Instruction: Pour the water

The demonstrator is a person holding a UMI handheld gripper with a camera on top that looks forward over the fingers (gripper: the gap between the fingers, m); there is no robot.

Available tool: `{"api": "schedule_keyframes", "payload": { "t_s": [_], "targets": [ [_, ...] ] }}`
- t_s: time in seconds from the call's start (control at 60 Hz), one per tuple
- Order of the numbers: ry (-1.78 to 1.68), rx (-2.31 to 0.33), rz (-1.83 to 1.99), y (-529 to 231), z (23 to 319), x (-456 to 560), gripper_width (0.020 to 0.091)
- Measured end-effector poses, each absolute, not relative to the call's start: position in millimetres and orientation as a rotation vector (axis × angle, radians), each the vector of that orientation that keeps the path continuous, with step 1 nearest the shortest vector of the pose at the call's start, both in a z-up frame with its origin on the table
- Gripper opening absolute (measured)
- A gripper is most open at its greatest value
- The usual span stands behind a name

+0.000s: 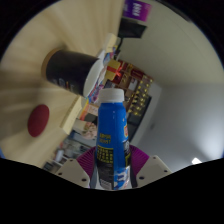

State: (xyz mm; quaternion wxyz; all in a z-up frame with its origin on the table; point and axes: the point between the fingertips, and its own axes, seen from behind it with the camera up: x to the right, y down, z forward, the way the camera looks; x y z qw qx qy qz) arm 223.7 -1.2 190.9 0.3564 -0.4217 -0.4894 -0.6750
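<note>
**Bottle tipped toward cup, pour under way or about to start**

Bottle (pixel 112 135), blue body with a white neck, sits between the two fingers of the hand-held gripper (pixel 112 172). Purple pads (pixel 88 160) press against it from both sides, so the fingers are pinching the bottle low on its body. Grip that low leaves the neck free and well clear of the fingers, which suits a pour.

Long axis of the bottle runs forward along the fingers, mouth end far, base end near. The whole scene is rolled hard to one side: the pale worktop (pixel 40 85) stands like a wall on the left. That suggests the gripper is turned to tip the bottle over.

A dark cup (pixel 68 70), open mouth facing the camera, stands on the worktop just beyond and left of the bottle's neck. The mouth points roughly toward it, slightly to its right. No water stream can be made out.

A red round object (pixel 38 121) lies on the worktop nearer the gripper. Shelves with packaged goods (pixel 130 85) fill the far right.
</note>
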Motion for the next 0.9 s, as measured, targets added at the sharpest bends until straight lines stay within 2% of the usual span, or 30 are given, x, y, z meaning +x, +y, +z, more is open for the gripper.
{"api": "schedule_keyframes", "payload": {
  "t_s": [0.15, 0.383, 0.483, 0.5, 0.567, 0.667, 0.767, 0.783, 0.817, 0.833, 0.9],
  "targets": [
    [-1.44, -0.826, -1.943, 3.5, 215.6, 192.9, 0.0473],
    [-1.539, -0.793, -1.976, 9.9, 213.3, 190.3, 0.0474],
    [-1.455, -0.85, -1.901, -5.6, 211.2, 188.9, 0.047],
    [-1.429, -0.878, -1.873, 15.2, 210.1, 194.2, 0.0469],
    [-1.213, -1.035, -1.689, 19.2, 214.0, 201.7, 0.0468],
    [-0.809, -1.296, -1.212, 11.2, 211.1, 211.6, 0.0473],
    [-0.398, -1.509, -0.667, 21.0, 181.8, 210.7, 0.0468],
    [-0.291, -1.487, -0.58, 8.6, 158.8, 211.6, 0.0469],
    [-0.212, -1.555, -0.399, 21.5, 169.0, 208.9, 0.047],
    [-0.142, -1.566, -0.315, 31.7, 153.1, 202.9, 0.0469],
    [0.019, -1.628, -0.071, 39.2, 133.7, 198.5, 0.047]
  ]
}}
